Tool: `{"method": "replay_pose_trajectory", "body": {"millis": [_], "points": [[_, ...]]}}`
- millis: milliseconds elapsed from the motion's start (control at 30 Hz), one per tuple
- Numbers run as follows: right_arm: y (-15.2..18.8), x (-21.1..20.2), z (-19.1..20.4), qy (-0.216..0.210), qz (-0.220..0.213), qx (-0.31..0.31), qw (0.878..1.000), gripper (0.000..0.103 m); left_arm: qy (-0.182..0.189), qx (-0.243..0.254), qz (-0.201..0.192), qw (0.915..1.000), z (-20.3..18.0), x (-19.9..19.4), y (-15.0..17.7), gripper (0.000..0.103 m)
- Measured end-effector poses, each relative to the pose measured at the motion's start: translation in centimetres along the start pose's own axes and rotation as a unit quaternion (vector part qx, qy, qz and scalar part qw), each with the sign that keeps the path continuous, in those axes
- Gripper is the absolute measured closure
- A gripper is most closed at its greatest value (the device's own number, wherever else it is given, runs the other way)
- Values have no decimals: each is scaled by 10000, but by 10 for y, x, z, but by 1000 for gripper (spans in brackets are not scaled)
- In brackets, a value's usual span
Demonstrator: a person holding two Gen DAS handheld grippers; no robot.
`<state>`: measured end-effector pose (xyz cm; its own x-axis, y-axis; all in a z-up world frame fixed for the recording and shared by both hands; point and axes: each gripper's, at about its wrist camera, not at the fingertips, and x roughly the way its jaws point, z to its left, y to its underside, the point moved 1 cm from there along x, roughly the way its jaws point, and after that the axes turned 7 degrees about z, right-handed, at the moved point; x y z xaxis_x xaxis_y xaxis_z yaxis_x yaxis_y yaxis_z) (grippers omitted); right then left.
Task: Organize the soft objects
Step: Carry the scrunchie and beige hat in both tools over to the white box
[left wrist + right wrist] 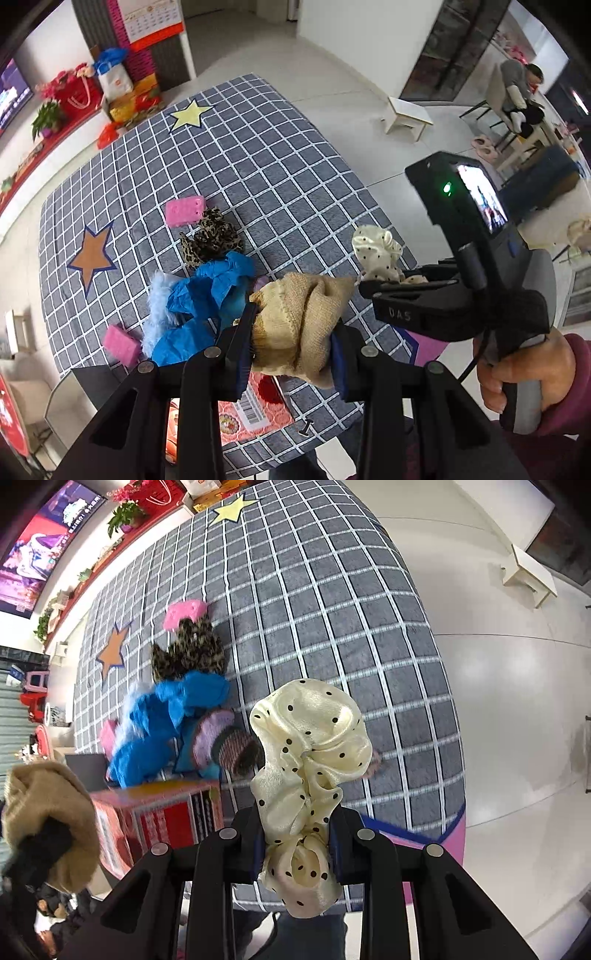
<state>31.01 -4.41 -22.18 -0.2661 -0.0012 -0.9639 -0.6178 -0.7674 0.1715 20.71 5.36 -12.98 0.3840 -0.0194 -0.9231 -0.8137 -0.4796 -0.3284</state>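
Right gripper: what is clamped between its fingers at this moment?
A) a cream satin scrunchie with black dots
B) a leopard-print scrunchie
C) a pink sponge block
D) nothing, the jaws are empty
A: in the right wrist view the right gripper has its pads pressed on the cream dotted scrunchie, held above the checked tablecloth, while the leopard-print scrunchie and the pink sponge lie on the cloth.

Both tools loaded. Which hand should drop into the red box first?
Left, probably. Its tool holds the tan knit piece almost directly over the red box. The right tool, shut on the cream dotted scrunchie, sits beside the box.
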Motion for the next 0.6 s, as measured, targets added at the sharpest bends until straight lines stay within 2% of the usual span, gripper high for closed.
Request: {"method": "replay_pose_trajectory", "body": {"millis": [33, 133, 167, 233, 367, 467, 600], "points": [[4, 1, 1, 32, -23, 12, 10000, 75, -1, 36, 150, 9999, -16, -15, 23, 65], [26, 9, 6, 138, -11, 121, 9998, 75, 121, 14, 349, 9993, -38, -40, 62, 65], [36, 12, 8, 175, 7, 162, 9997, 75, 205, 174, 274, 9993, -39, -45, 74, 65], [58, 18, 16, 262, 27, 209, 9994, 75, 156, 178, 215, 9995, -33, -53, 98, 65], [97, 29, 39, 284, 169, 241, 9992, 75, 37, -4, 106, 9999, -4, -69, 141, 65], [123, 34, 62, 322, 201, 159, 9992, 75, -197, -236, -10, 9995, 21, -85, 166, 65], [142, 35, 95, 281, 151, -129, 9994, 75, -534, -633, -154, 9964, 59, -112, 203, 65]]}}
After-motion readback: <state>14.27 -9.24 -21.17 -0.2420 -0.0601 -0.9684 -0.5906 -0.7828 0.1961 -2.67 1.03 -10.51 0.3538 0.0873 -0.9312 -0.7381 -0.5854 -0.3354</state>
